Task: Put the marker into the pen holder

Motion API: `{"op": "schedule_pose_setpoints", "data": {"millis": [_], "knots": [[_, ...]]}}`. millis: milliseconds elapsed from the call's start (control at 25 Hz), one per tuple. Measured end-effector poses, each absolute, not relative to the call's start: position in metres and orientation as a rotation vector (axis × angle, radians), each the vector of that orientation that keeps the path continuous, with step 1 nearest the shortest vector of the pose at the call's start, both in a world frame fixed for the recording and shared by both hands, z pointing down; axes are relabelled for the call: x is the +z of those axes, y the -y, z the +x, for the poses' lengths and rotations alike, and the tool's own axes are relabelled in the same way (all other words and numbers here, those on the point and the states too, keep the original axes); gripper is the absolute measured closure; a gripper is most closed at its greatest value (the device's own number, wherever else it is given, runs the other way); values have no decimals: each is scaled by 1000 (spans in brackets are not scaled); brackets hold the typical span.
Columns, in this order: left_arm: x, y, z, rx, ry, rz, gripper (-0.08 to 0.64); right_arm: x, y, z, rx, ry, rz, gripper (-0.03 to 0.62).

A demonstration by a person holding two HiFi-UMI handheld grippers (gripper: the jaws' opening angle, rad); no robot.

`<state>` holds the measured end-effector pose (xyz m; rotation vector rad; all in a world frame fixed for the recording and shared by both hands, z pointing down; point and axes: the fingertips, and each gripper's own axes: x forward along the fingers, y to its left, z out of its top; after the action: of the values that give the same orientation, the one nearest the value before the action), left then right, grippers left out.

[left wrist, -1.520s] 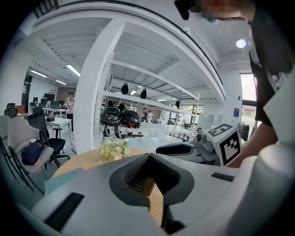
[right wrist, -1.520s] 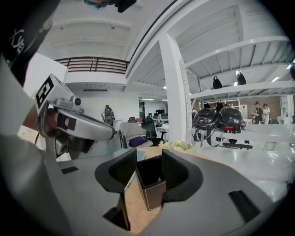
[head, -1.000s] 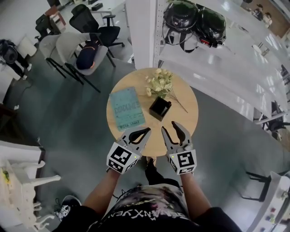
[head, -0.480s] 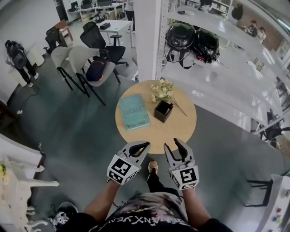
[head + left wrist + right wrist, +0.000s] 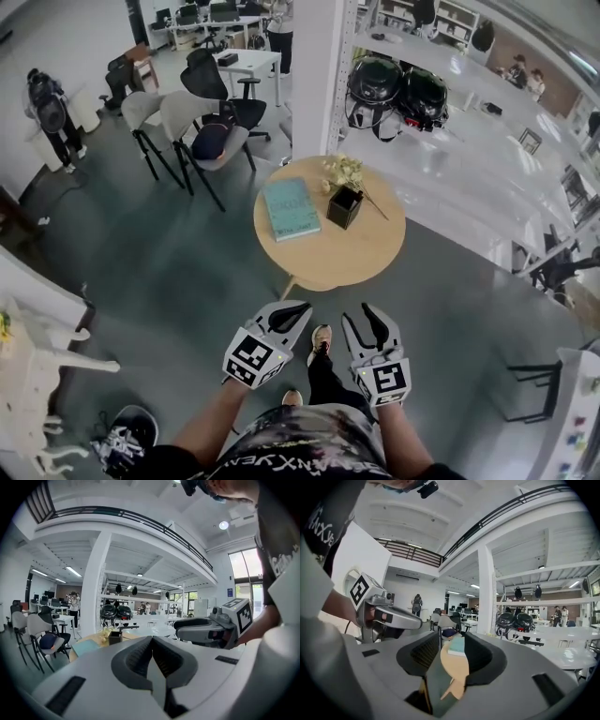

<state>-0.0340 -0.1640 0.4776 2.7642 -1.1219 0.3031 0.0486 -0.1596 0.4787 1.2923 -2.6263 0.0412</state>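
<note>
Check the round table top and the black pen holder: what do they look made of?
The table top looks like light wood or wood veneer with a matte finish: even tan colour and no glare, though any grain is too small to see. The pen holder is a black, square, open-topped box with a dull finish, perhaps plastic or painted metal. I cannot tell which.

Pen holder [image 5: 344, 207]: contents too small to tell in head view. Book [image 5: 292, 208]: cover print illegible. Round table [image 5: 454, 665]: in right gripper view, left and right parts hidden behind the jaws. Far persons [image 5: 536, 84]: too small to describe.
</note>
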Motion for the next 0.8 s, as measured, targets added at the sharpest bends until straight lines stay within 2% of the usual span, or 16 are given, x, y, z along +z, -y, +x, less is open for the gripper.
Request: {"op": "schedule_pose_setpoints", "data": {"millis": [320, 800], "knots": [[453, 108, -31, 263, 1127, 2773, 541, 457, 94, 52, 9, 2621, 1274, 436], [442, 103, 13, 308, 1171, 2754, 541, 449, 81, 99, 10, 2654, 1226, 436]]}}
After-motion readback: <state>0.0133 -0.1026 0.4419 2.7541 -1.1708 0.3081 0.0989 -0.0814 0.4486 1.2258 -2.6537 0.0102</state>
